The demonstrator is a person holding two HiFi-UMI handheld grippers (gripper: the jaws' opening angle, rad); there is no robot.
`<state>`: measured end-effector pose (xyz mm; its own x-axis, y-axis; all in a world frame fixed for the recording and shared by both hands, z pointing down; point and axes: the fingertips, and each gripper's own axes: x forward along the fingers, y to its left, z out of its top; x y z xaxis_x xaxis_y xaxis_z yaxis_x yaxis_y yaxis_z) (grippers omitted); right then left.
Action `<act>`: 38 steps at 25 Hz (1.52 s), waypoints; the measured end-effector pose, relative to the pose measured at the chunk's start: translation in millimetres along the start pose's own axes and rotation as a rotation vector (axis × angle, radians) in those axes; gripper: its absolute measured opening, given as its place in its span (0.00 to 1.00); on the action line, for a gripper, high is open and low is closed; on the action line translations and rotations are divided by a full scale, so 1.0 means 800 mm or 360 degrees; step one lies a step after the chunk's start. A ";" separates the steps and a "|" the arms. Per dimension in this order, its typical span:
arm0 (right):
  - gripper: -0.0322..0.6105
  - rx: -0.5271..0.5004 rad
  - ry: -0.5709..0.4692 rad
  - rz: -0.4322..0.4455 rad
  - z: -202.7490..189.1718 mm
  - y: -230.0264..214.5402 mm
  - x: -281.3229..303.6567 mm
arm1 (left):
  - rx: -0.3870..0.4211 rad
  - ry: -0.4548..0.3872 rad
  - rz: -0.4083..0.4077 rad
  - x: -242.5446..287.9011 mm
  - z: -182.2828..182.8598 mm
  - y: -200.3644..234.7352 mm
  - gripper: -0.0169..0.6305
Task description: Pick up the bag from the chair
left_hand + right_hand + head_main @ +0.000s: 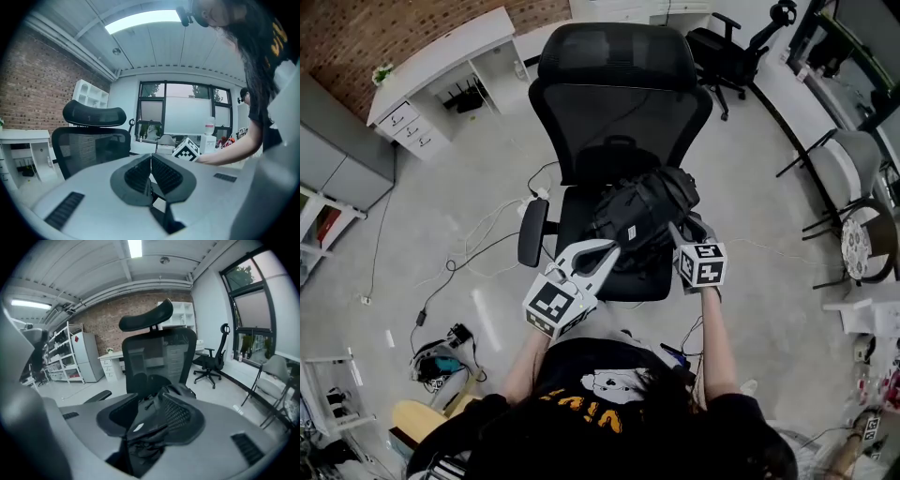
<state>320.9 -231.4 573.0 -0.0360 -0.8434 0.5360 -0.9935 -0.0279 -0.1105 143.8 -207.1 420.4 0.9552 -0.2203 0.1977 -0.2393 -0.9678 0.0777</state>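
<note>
At far left, a white desk (pixel 441 66) with drawers stood against a brick wall, and thin cables (pixel 487 234) trailed over the smooth grey floor.

The left tool (pixel 611 247), a white wedge-shaped body with a black-and-white marker cube (pixel 555 307) at its rear, pointed at the bag's near-left side. In the left gripper view, the left tool (pixel 151 158) had its ribbed black pads pressed together with nothing between them.

The chair (pixel 619 103) was black, with a mesh backrest, a curved headrest and a padded armrest (pixel 532 232). The bag (pixel 642 211), black, soft and creased, was over the seat pad; contact with the pad could not be determined.

The right tool (pixel 680 232) was at the bag's right side. In the right gripper view, the right tool (pixel 150 411) was clamped on wrinkled black fabric of the bag (pixel 140 439).
</note>
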 end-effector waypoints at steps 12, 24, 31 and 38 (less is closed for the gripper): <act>0.55 0.0127 0.0560 -0.0322 -0.082 -0.128 0.129 | -0.0004 0.0030 -0.0093 0.022 -0.004 0.065 0.04; 0.60 0.0566 0.0652 -0.0614 -0.138 -0.169 0.167 | -0.0039 0.0111 -0.0055 0.012 -0.033 0.111 0.04; 0.55 0.0873 0.0532 -0.0651 -0.155 -0.168 0.178 | -0.0033 0.0166 -0.0009 -0.001 -0.046 0.123 0.04; 0.46 0.0865 0.0511 -0.0600 -0.150 -0.167 0.174 | -0.0052 0.0190 0.0020 -0.005 -0.056 0.124 0.04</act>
<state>435.8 -281.0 762.7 0.1848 -0.5277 0.8291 -0.7537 -0.6175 -0.2250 108.7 -296.4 471.4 0.9250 -0.2146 0.3137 -0.2587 -0.9601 0.1060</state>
